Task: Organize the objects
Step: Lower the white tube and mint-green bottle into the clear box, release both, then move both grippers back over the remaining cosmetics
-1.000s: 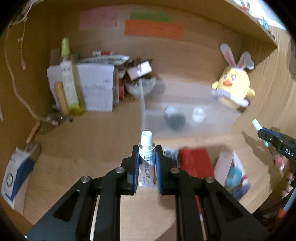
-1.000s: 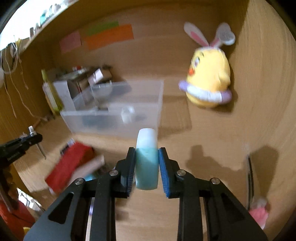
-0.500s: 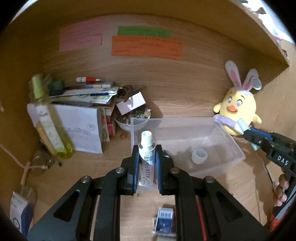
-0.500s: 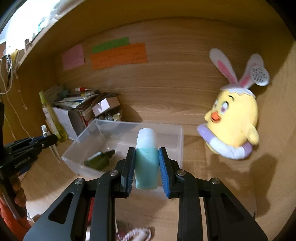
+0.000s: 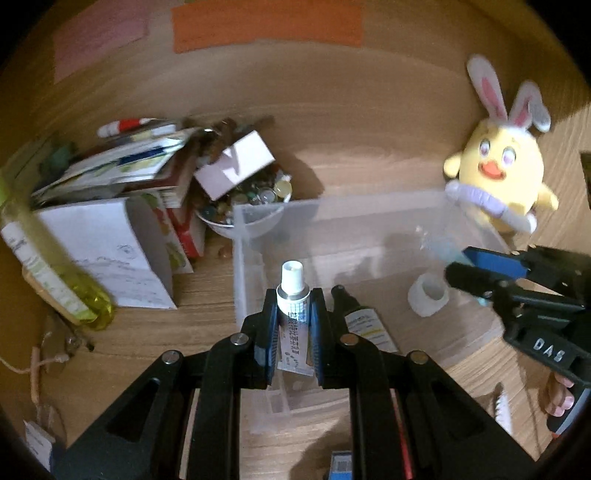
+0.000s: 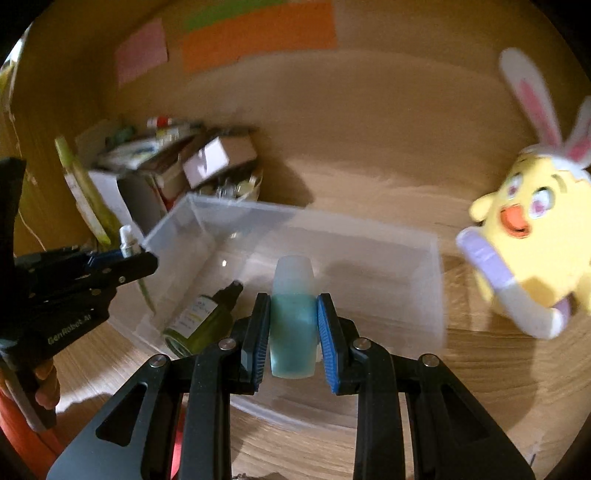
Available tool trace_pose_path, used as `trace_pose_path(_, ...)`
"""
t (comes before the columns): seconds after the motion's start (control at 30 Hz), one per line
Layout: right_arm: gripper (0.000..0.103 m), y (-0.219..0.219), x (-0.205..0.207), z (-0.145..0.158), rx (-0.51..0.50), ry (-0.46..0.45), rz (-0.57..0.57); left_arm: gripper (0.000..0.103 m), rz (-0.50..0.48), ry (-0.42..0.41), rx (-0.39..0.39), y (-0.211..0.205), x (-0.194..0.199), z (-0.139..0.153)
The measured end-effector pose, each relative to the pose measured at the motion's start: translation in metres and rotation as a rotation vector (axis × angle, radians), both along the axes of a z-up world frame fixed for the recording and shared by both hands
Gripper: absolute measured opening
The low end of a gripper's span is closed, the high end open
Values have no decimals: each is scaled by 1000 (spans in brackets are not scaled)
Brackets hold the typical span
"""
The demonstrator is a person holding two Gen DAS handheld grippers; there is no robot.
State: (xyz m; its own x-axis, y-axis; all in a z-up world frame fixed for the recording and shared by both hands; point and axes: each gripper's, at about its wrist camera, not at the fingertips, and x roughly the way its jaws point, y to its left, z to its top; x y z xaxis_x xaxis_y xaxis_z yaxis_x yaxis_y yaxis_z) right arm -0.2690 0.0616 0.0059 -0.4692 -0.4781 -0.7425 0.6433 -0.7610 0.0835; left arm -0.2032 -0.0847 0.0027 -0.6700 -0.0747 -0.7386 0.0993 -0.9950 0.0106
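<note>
My left gripper is shut on a small white tube with a white cap, held over the near left part of a clear plastic bin. My right gripper is shut on a teal bottle with a frosted cap, held over the bin's near side. Inside the bin lie a dark green spray bottle, also in the left wrist view, and a white tape roll. The right gripper shows at right in the left wrist view, the left gripper at left in the right wrist view.
A yellow bunny-eared plush sits right of the bin. A pile of boxes and papers, a bowl of small items and a yellow-green bottle crowd the left. Coloured notes hang on the wooden back wall.
Both grippers have moved forward towards the bin and now hold their objects over it. The bin and plush appear closer. Both grips are unchanged.
</note>
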Motion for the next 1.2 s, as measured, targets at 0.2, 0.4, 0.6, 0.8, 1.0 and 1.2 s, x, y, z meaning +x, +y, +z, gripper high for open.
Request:
trace_pose_path(0.2, 23, -16, -7, -25, 51, -58, 31, 15, -24, -45, -19, 7, -13, -13)
trace_pose_path(0.4, 23, -16, -12, -26, 59, -88, 35, 20, -34, -39, -5, 8, -11, -10)
trace_pose_path(0.6, 42, -10, -4, -12, 69, -24, 8, 51, -36, 17, 11, 12, 8, 10)
trace_pose_path(0.8, 58, 13, 15, 14, 39, 55, -33, 80, -31, 83, 22, 17, 40, 32)
trace_pose_path(1.0, 66, 52, 48, 32, 2, 118, -73, 95, -30, 126, -2, 31, 77, 40)
trace_pose_path(1.2, 69, 88, 82, 26, -23, 124, -107, 95, -56, 91, -11, 49, 104, 23)
